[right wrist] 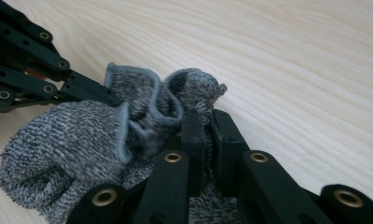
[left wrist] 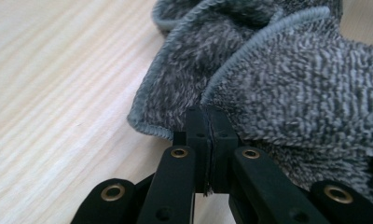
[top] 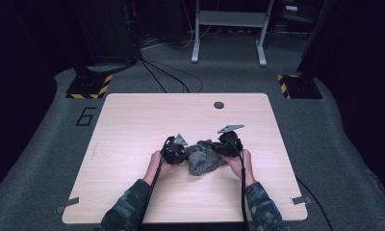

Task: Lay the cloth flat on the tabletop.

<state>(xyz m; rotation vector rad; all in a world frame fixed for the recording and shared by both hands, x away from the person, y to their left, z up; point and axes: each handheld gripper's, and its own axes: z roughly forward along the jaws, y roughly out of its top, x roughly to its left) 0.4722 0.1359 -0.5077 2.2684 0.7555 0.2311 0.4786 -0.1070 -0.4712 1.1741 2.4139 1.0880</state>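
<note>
Two grippers meet on one grey cloth (top: 203,158), which lies bunched just below the centre of the high view on the pale wooden table (top: 133,125); the left gripper (top: 177,153) stands at its left side and the right gripper (top: 225,146) at its right, each held in a hand rising from the bottom of the frame. In the left gripper view the jaws are pressed together at centre frame, pinching the cloth (left wrist: 287,84) right at its stitched hem; in the right gripper view the jaws are likewise clamped, with a fold of the cloth (right wrist: 82,135) caught between them, while the left gripper (right wrist: 103,95) reaches in from the upper left of that frame and bites the hem.

The cloth looks like looped terry, so I judge it light, soft and wholly limp; it will sag and fold wherever it is not held, and it should not slip much against the jaws. The corded hem seems the best purchase, being firmer than the pile; two holds set apart along one edge would let it hang open.
</note>
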